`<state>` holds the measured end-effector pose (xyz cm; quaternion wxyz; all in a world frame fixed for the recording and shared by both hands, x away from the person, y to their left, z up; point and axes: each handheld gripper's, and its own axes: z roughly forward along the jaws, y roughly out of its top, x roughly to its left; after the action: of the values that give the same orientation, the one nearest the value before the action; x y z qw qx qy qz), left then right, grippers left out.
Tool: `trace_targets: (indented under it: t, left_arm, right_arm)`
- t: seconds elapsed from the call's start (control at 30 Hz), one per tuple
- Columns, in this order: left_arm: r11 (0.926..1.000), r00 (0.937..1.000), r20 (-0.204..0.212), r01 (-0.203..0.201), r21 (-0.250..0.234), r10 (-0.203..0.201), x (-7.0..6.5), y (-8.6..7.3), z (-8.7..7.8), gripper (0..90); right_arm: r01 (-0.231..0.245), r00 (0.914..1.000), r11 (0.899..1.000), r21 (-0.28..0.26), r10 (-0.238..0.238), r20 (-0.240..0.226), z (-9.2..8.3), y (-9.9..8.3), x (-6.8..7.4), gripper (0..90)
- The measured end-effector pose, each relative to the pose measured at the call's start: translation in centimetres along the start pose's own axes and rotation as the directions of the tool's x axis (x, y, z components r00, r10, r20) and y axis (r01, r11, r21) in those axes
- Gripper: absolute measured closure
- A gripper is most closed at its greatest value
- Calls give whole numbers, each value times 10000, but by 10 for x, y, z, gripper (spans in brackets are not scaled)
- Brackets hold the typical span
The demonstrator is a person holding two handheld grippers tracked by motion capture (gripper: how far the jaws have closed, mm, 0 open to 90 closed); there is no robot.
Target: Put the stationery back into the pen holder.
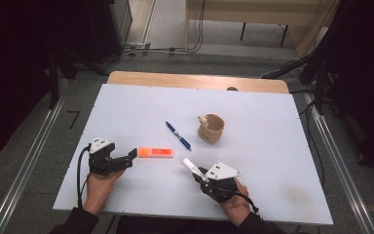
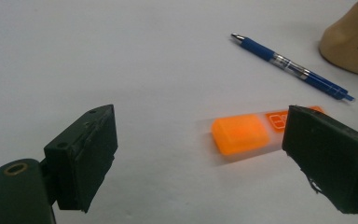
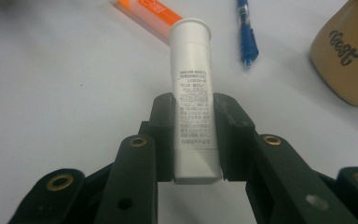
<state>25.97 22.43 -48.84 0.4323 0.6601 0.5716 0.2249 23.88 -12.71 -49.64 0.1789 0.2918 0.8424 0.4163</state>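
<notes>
Firmly clamped in the right gripper [image 3: 193,140], a white tube [image 3: 192,93] of small, unreadable print points forward; the left gripper [image 2: 200,158] gapes before an orange marker [image 2: 242,133].

We are wearing dark sleeves that are showing at the bottom edge of the high view. We are carrying a black two-jaw left gripper [image 1: 132,155] with a grey three-cornered plate on top and a black cable that is looping back along the forearm. Our right gripper [image 1: 198,174] is wearing the same grey plate, dotted with small dark holes. Up close, its black arms are showing brass-ringed holes, and the left gripper's blocky jaws are looking scuffed along their edges.
</notes>
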Motion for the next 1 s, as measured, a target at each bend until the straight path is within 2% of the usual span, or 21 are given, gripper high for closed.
trace_targets:
  t: [0.23,0.43,0.63,0.83,1.0]
  left_arm:
    - [9996,9987,465,-183,-196,192,-19,7,5,109]
    - [9989,9964,756,-353,-314,376,-32,11,7,109]
    - [9983,9930,1089,-403,-431,448,-42,16,10,110]
    - [9987,9890,1400,-433,-281,468,-52,20,14,117]
    - [9983,9861,1583,-452,-355,503,-59,23,16,121]
  right_arm:
    - [-155,9997,9996,-252,159,167,-3,5,-7,687]
    - [-96,9994,9988,-480,113,341,-5,9,-13,687]
    - [-139,9987,9977,-662,171,480,-6,13,-19,687]
    - [-19,9987,9962,-872,63,511,-5,18,-20,687]
    - [1,9982,9948,-1016,59,594,-5,21,-22,687]
